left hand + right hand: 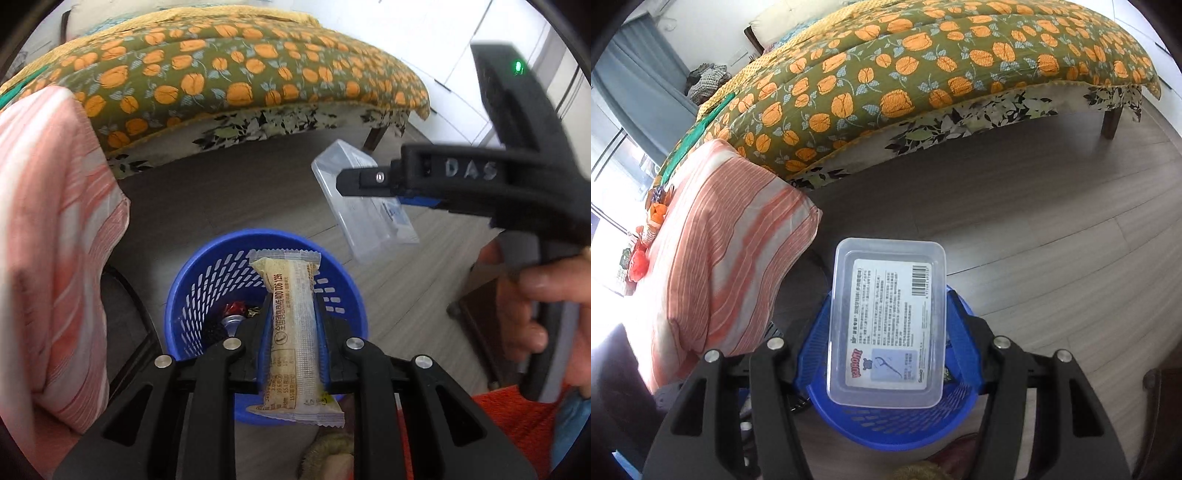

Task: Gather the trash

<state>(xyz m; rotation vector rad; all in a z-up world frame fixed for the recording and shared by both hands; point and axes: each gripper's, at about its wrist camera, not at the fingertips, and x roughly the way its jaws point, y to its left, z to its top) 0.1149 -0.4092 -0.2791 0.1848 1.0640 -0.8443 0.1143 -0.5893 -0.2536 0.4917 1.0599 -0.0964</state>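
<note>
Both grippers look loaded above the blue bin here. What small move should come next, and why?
Probably open the left gripper: its snack wrapper already hangs over the blue basket, which holds other trash. The right gripper holds the clear plastic box above it too.

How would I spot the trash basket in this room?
Find the bed with the orange-flowered quilt; on the wood floor before it, beside a pink striped cushion, stands the basket. It is the only bright blue, slotted, round thing there.

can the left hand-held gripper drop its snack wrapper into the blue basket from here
Probably yes: the left hand-held gripper holds the beige snack wrapper right above the blue perforated plastic basket, whose open mouth looks unobstructed.
</note>
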